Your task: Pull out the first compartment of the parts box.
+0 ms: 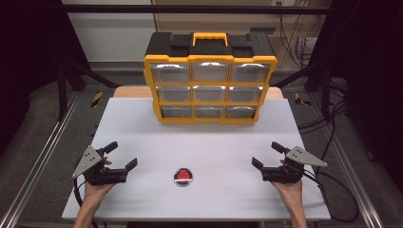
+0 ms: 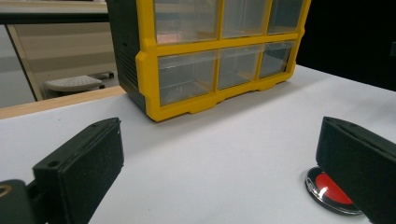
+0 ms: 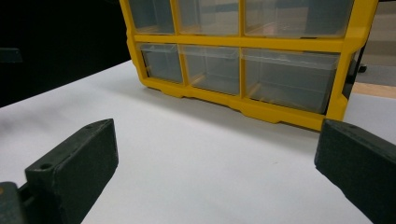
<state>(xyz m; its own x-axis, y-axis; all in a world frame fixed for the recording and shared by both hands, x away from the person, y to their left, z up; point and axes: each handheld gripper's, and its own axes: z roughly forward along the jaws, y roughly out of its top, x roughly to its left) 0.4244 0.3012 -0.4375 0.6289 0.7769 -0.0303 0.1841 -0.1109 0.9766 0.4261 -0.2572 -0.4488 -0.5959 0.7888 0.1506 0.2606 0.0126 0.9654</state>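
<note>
A small round red badge with a shiny metal rim (image 1: 183,176) lies on the white table near its front edge, midway between my hands. My left gripper (image 1: 121,156) rests at the table's left front, open and empty, jaws pointing right. In the left gripper view the badge (image 2: 330,190) peeks out from behind the right jaw. My right gripper (image 1: 268,155) sits at the right front, open and empty, jaws pointing left. A yellow and black organiser (image 1: 209,78) with clear drawers stands at the back centre; all its drawers look closed.
The white table (image 1: 142,123) is bordered by metal rails on both sides. Cables (image 1: 332,118) trail on the floor to the right. The organiser's lower drawers appear in the left gripper view (image 2: 215,60) and the right gripper view (image 3: 243,60).
</note>
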